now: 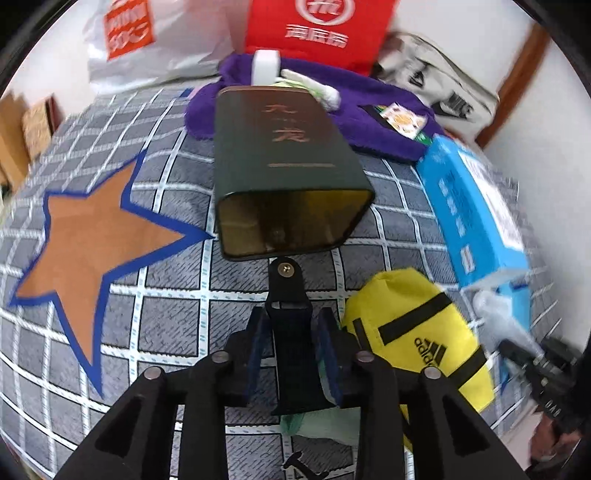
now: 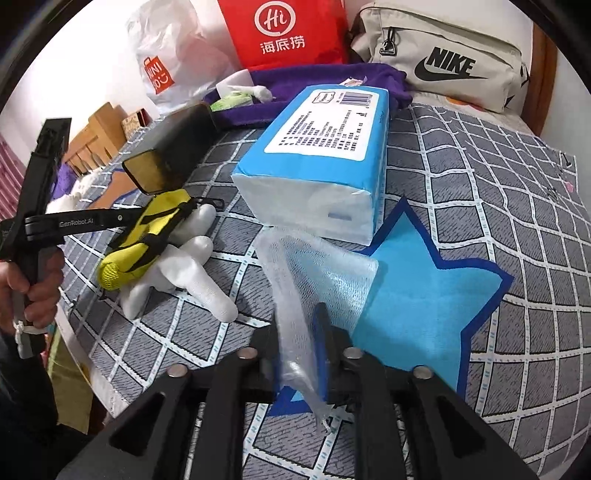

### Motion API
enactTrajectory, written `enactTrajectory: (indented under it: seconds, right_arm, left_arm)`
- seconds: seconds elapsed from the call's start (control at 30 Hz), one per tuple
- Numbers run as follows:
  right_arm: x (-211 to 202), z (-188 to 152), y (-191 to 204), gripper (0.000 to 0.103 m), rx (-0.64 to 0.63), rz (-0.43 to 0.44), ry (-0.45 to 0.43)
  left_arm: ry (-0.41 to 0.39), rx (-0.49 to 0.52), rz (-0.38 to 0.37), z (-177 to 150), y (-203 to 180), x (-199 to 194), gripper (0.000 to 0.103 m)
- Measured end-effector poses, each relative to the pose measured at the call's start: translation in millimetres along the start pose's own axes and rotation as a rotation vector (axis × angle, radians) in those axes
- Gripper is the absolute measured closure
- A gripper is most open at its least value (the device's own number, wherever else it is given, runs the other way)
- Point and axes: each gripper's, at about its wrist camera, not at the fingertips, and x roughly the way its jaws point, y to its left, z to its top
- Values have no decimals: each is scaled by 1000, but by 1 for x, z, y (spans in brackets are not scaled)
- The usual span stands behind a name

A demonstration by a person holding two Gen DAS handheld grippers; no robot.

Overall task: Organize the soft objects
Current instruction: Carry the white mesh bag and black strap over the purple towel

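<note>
My left gripper [image 1: 293,350] points down at the checked bed cover [image 1: 177,321], jaws slightly open. A black strap piece [image 1: 290,325] with a brass screw stands between its pads, and I cannot tell what it belongs to. A yellow Adidas pouch [image 1: 410,325] lies just to its right, resting on a white glove [image 2: 184,273]. My right gripper [image 2: 295,347] is also slightly open, with a white foam mesh sleeve [image 2: 325,273] running between its fingers. A blue tissue pack [image 2: 321,155] lies just beyond the sleeve.
A dark green tin [image 1: 284,166] lies on its side ahead of the left gripper. Behind it sit a purple towel [image 1: 369,122], a red paper bag [image 2: 284,33], a white plastic bag [image 2: 166,62] and a beige Nike bag [image 2: 443,62]. The bed's edge drops off at the left in the right wrist view.
</note>
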Motion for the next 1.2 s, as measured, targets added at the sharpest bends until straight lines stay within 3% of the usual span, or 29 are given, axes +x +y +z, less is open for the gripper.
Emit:
enactTrajectory:
  seconds: [0.03, 0.2, 0.23, 0.3, 0.5, 1.2]
  right_arm:
    - [1, -1, 0, 72, -6, -10, 0]
    - [5, 0, 0, 72, -7, -17, -10]
    - [5, 0, 1, 74, -10, -27, -15]
    - [6, 1, 0, 94, -21, -62, -19]
    - [-6, 0, 2, 97, -21, -9, -31]
    - [-82, 36, 22, 98, -60, 95, -198]
  left_arm:
    - [-2, 18, 13, -1, -1, 1, 70]
    - [-31, 86, 73, -4, -11, 2, 71]
    - [-34, 100, 86, -4, -12, 3, 78]
    - [-37, 127, 106, -6, -15, 3, 78]
    - [-42, 65, 36, -6, -2, -8, 81]
    - [-192, 56, -30, 20, -5, -86, 81]
